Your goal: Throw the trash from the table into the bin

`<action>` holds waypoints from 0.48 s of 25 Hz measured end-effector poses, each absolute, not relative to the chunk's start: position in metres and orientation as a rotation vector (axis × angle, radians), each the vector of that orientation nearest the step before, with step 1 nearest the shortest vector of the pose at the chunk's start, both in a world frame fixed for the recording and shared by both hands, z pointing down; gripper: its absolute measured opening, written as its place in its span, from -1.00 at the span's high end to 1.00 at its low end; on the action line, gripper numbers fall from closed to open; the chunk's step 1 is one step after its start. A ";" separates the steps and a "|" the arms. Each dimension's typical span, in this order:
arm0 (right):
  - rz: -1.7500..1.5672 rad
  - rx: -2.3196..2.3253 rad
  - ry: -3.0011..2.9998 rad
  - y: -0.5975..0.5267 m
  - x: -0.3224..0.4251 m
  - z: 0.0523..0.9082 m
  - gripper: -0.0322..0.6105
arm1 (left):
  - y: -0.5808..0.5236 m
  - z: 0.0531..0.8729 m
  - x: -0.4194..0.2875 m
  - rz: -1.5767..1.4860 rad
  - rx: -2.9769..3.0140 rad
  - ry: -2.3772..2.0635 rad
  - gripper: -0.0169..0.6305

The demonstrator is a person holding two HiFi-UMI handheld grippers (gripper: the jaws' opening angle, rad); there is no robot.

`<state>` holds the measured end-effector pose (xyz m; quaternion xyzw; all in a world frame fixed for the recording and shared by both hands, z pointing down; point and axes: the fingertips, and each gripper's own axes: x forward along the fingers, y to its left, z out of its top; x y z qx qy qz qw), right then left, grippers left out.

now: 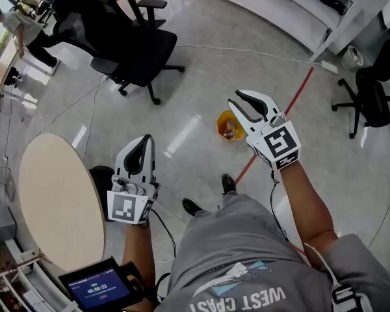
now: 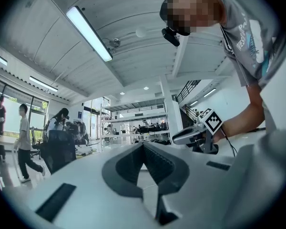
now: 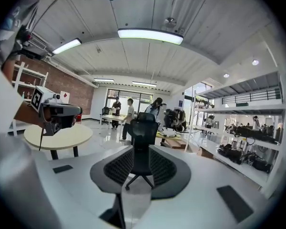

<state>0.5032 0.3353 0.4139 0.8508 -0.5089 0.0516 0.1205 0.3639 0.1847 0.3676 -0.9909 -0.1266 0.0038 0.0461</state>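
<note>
While the person is standing over the pale floor (image 1: 201,70), the yellow bin (image 1: 225,119) is sitting on it just ahead of the person's shoes (image 1: 228,184), with the near end of a red line (image 1: 292,100) passing close by its right side. Small bits of trash (image 1: 231,134) are lying inside the bin.

The right tool (image 1: 234,98) is hanging in the air just to the right of the bin as the head view shows it. Its jaws are standing spread, with nothing between them; through the gap the right gripper view is showing only a distant black office chair (image 1: 127,41), which is standing well beyond the bin, to the left.

The left tool (image 1: 146,140) is hovering to the left of the bin, between it and the round desk (image 1: 58,197). Its jaws are resting pressed together at the tips and are pinching nothing.

The desk is sitting well apart from the bin, at the far left, and its beige top is showing bare in the head view.
</note>
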 end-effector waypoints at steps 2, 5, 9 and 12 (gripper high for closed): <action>0.124 2.479 -1.467 0.323 0.482 0.387 0.57 | 0.169 0.346 0.343 0.050 -3.020 -0.396 0.82; 0.091 2.471 -1.450 0.307 0.460 0.365 0.57 | 0.150 0.330 0.322 0.087 -3.017 -0.397 0.82; 0.055 2.463 -1.435 0.292 0.438 0.346 0.57 | 0.132 0.321 0.301 0.099 -3.014 -0.388 0.82; 0.035 2.456 -1.427 0.282 0.419 0.334 0.57 | 0.120 0.316 0.283 0.107 -3.013 -0.384 0.82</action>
